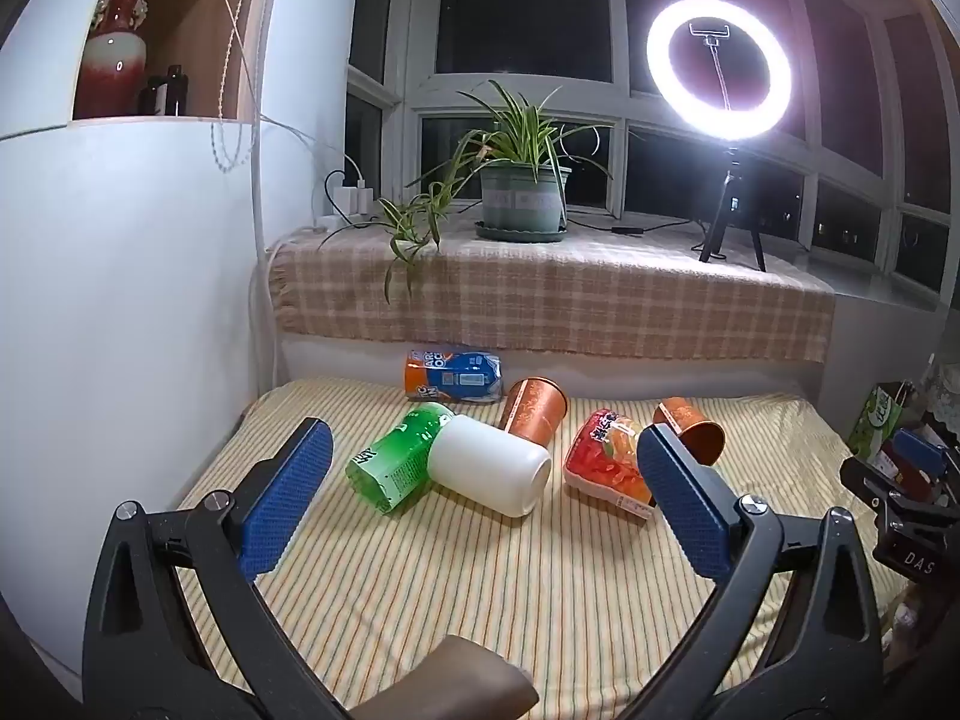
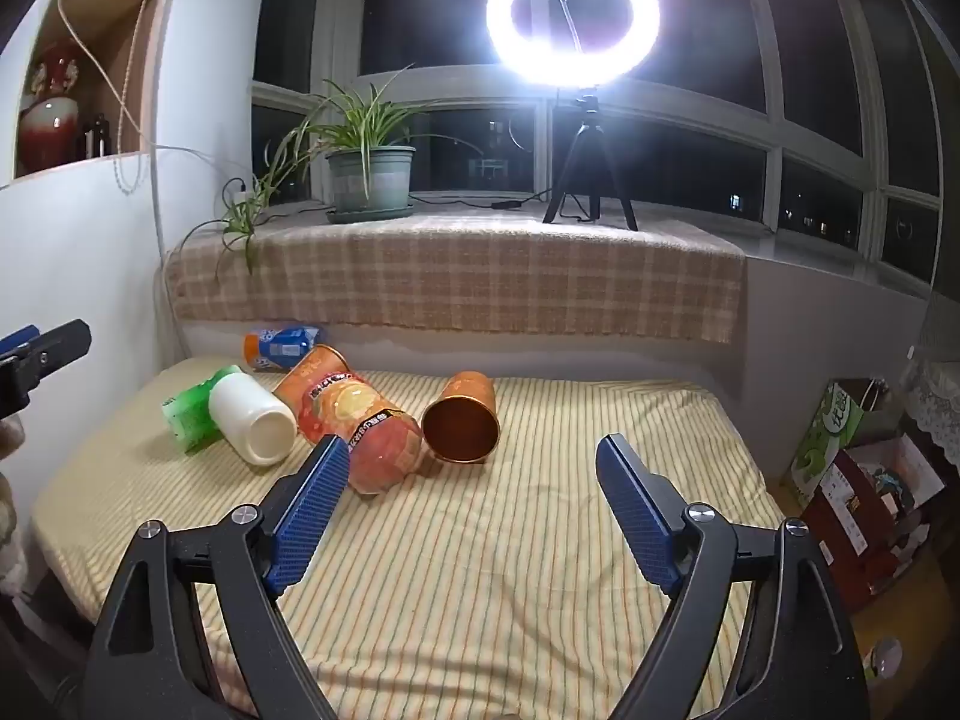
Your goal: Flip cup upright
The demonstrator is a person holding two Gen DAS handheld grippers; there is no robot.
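Several cups lie on their sides on a striped yellow cloth (image 1: 480,588). A white cup (image 1: 489,468) lies in the middle, also in the right wrist view (image 2: 252,417). A green cup (image 1: 399,459) rests against it. A copper cup (image 1: 534,411) lies behind, another copper cup (image 1: 690,423) lies at the right, its mouth facing the right wrist camera (image 2: 461,425). A red-orange printed cup (image 1: 612,459) lies between them (image 2: 366,435). My left gripper (image 1: 480,492) is open, short of the white cup. My right gripper (image 2: 474,501) is open, short of the copper cup.
A blue-orange can (image 1: 453,376) lies at the back of the cloth. A raised ledge with a checked cloth (image 1: 540,300) holds a potted plant (image 1: 522,192) and a ring light on a tripod (image 1: 720,66). A white wall stands left. Boxes (image 2: 852,468) sit at the right.
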